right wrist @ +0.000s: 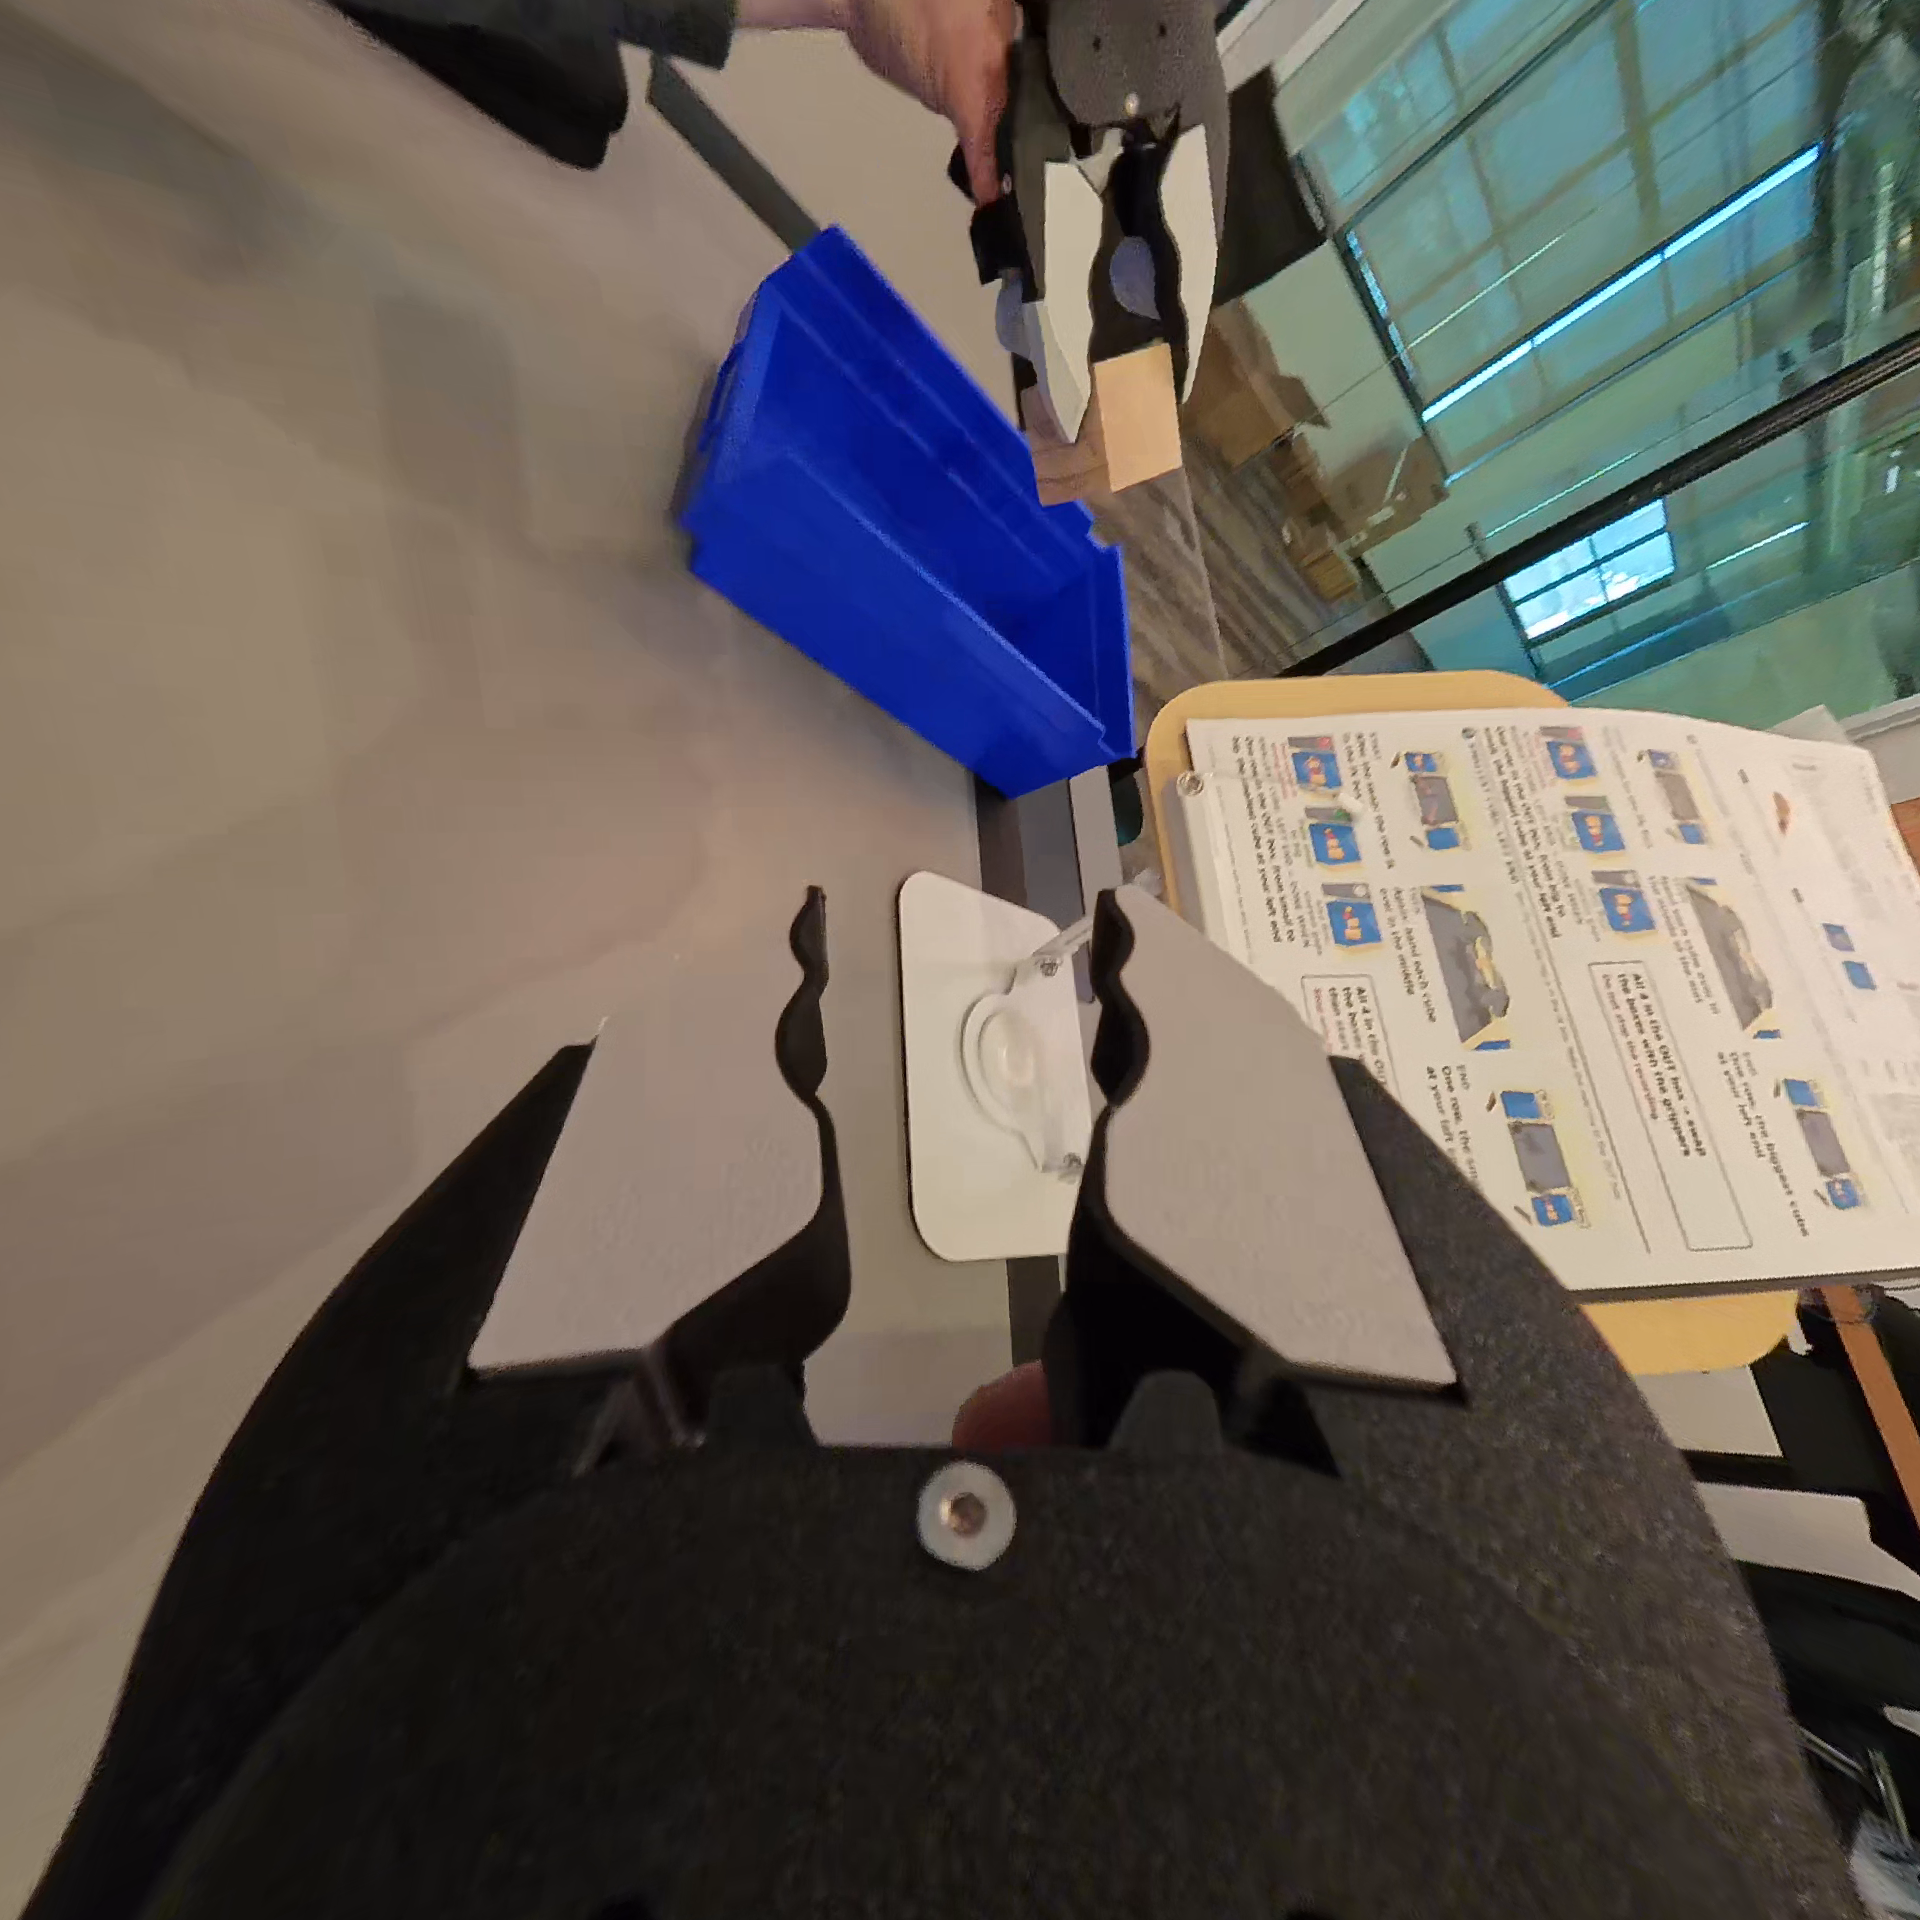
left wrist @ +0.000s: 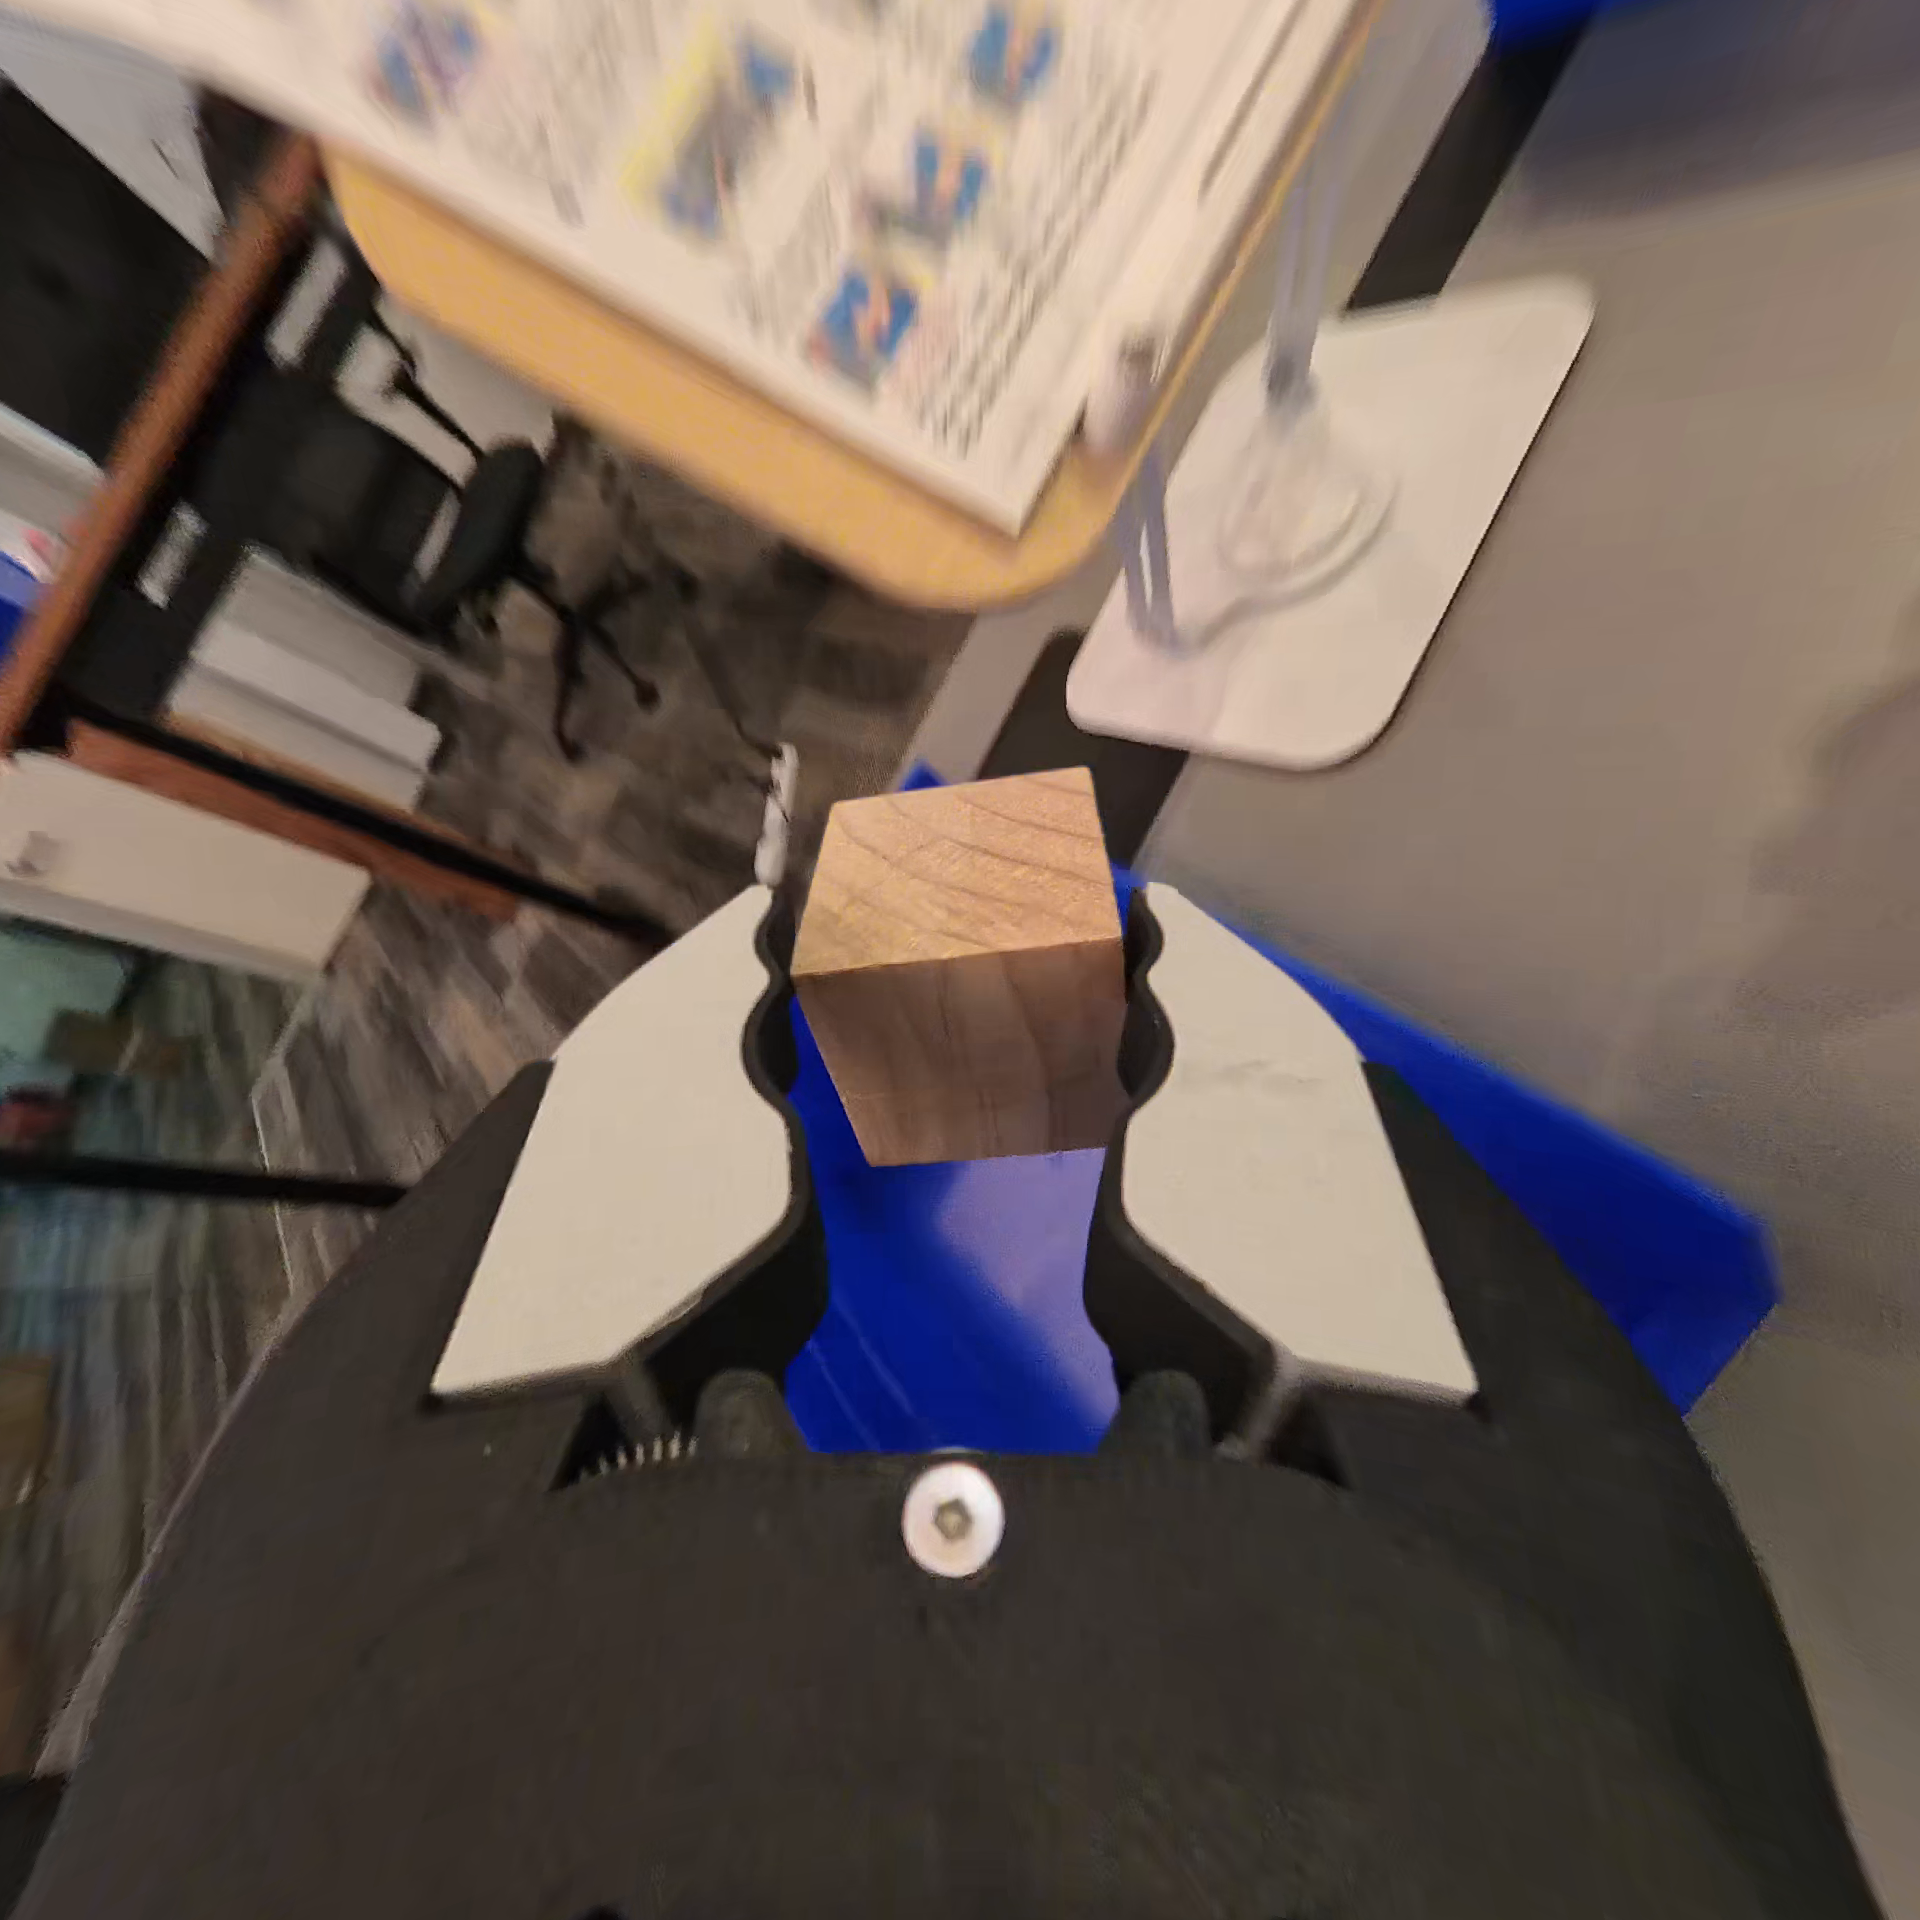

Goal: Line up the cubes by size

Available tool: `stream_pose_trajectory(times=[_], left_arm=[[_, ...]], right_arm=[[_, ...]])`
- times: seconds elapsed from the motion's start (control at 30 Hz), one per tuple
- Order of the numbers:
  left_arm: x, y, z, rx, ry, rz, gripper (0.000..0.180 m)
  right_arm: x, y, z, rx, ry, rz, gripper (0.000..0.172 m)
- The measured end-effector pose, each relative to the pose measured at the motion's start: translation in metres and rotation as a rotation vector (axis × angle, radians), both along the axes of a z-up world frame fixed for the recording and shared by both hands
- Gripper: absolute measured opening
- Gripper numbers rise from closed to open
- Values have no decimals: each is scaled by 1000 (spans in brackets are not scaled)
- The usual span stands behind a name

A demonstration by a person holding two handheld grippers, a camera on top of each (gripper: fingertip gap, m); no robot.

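Left hand-held gripper: pinching a light-brown wooden cube with visible grain; black wavy pads pressed against both side faces. Cube lifted, hanging above the open blue plastic bin; no contact with the bin seen. Same grasp confirmed from the right wrist view: cube clamped near the fingertips of the left hand-held gripper, held by a person's hand at the top of the picture. A second wooden piece partly visible just behind the held cube, at the bin's far rim; size and resting place not discernible.

Right hand-held gripper: fingers spread, bare between the pads, hovering over the grey tabletop. Seen through the gap: a white rounded-corner plate with a clear plastic fitting, lying at the tabletop edge.

Blue plastic bin: standing on the grey tabletop near its far edge, well apart from the right hand-held gripper.

Beside the tabletop edge: a light wooden board carrying a printed white instruction sheet with small coloured pictures. Same sheet blurred in the left wrist view.

Left wrist view strongly motion-blurred outside the gripper and cube.
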State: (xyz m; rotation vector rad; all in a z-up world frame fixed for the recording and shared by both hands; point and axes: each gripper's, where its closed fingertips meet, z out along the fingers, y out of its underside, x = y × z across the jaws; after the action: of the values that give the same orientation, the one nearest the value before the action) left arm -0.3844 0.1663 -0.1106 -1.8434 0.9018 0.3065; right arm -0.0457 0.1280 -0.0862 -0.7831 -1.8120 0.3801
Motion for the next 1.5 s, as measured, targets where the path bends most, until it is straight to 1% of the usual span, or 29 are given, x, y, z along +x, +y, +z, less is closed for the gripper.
stream_pose_trajectory(times=[0.07, 0.17, 0.33, 0.43, 0.6, 0.8, 0.87, 1.0, 1.17, 1.33, 1.5], left_arm=[[25, -10, 24, 81, -23, -55, 60], [64, -22, 46, 158, -31, -137, 60], [136, -39, 75, 255, -111, -344, 60], [174, -51, 94, 310, -147, -463, 60], [229, -77, 112, 378, -136, -642, 59], [288, -102, 112, 406, -43, -774, 59], [302, -107, 112, 420, -15, -794, 59], [323, -117, 106, 432, 13, -835, 59], [334, -117, 95, 393, 55, -853, 59], [340, -121, 91, 378, 60, -882, 59], [346, -123, 88, 373, 73, -896, 59]], right_arm=[[-3, -3, 5, -7, 31, 5, 48], [-7, -5, 12, -34, 73, 14, 49], [-16, -11, 22, -112, 166, 52, 52], [-21, -12, 29, -154, 228, 71, 56], [-25, -19, 44, -193, 332, 112, 63], [-24, -34, 55, -200, 391, 183, 72], [-24, -39, 55, -189, 394, 205, 74], [-21, -52, 58, -155, 414, 273, 73], [-17, -69, 57, -117, 410, 355, 70], [-18, -76, 53, -91, 379, 373, 68], [-17, -81, 54, -79, 389, 392, 59]])
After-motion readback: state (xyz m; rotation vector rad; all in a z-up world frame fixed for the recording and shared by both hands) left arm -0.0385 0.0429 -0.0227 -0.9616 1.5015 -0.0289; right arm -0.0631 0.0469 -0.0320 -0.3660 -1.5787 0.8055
